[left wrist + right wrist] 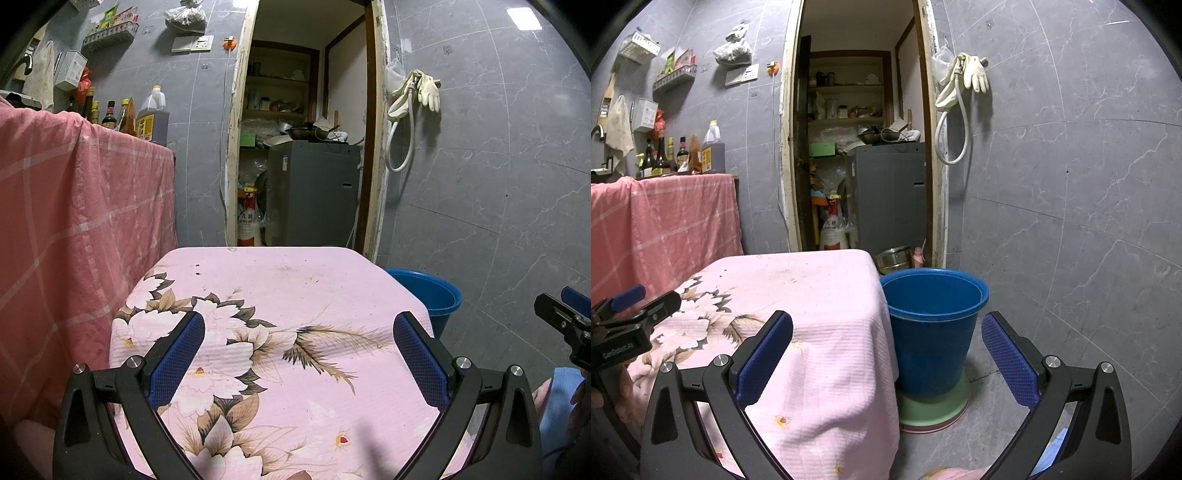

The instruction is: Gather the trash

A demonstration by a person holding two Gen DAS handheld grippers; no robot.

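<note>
Notably, both tongs stood wide open and empty. Left gripper (299, 332): blue ribbed pads, black frame, over the pink floral tablecloth (280, 288), a soft waffle-textured weave draped on a small table. Right gripper (886, 332): same build, straddling the cloth's right edge and the blue bucket (934, 325). Bucket: smooth tapered plastic, upright, round-rimmed, on a green base on the grey tile floor (1015, 387), just right of the table; nearer the right gripper. Trash: none clearly visible; dark specks (197, 269) near the cloth's far edge were possibly crumbs or stains.
</note>
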